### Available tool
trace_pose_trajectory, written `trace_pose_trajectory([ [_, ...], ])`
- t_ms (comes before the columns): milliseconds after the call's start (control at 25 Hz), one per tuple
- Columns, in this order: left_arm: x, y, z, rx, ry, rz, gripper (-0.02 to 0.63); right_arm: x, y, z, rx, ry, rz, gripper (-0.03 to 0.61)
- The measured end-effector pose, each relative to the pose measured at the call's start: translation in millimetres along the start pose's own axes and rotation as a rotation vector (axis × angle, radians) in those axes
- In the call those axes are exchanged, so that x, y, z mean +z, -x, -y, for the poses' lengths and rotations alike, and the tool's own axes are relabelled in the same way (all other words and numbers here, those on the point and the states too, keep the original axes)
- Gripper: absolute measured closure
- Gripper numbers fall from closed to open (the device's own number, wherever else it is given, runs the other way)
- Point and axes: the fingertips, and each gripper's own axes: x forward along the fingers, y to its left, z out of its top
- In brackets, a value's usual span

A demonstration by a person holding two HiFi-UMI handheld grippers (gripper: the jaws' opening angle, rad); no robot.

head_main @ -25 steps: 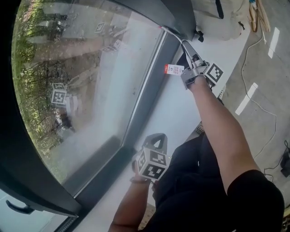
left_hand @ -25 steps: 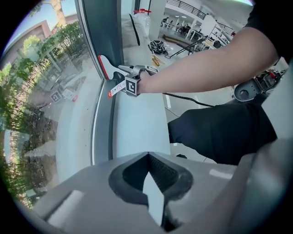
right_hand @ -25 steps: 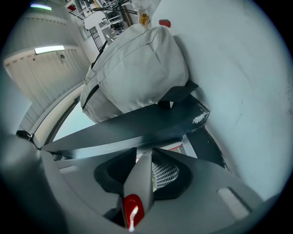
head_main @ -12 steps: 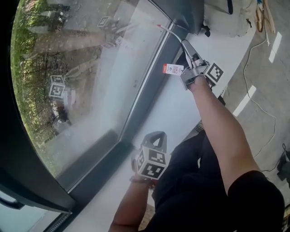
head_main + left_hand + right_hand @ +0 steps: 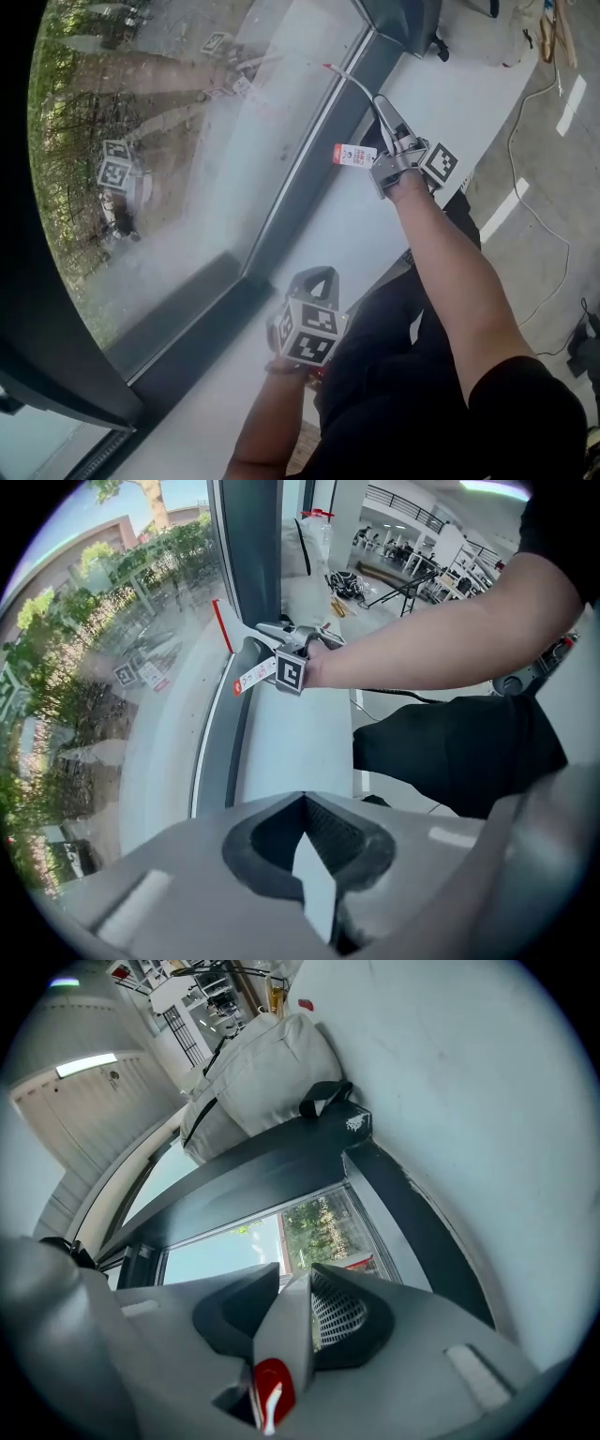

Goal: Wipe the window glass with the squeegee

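A: One squeegee (image 5: 359,86), and you have it in your right gripper (image 5: 383,105). The jaws are clamped on its grey handle, and the handle's red end (image 5: 272,1396) shows low between them in the right gripper view.

B: From those jaws the thin shaft runs up and away to the red blade (image 5: 327,66). The blade sits at the window glass (image 5: 187,150), just beside the dark frame (image 5: 300,178). Whether it presses on the glass, neither of us can tell.

A: A white-and-red tag (image 5: 353,154) hangs just beside that gripper, over the white sill (image 5: 375,234). Your right arm is stretched out above the sill.

B: Your left gripper (image 5: 317,275) is low and near your body, well apart from the right one. Its jaws are closed together with nothing between them, and they point along the sill.

A: The glass looks hazy. Trees and ground show through it, along with reflected marker squares (image 5: 114,174).

B: Past the squeegee, at the far end of the sill, a pale bag (image 5: 262,1063) with a dark strap lies at the frame's corner.
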Motion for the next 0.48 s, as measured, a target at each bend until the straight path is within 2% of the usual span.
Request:
trace_pose_trajectory([
  [120,-20.7,3.7,-0.8,0.005,0.012,0.019,0.614,-28.6,14.4,0.9,-0.001,0.0,-0.019,0.449],
  [480,-47.8,12.0,4.8,0.012,0.029,0.037,0.614,-91.8,56.6,12.7,-0.054,-0.026,-0.09,0.449],
])
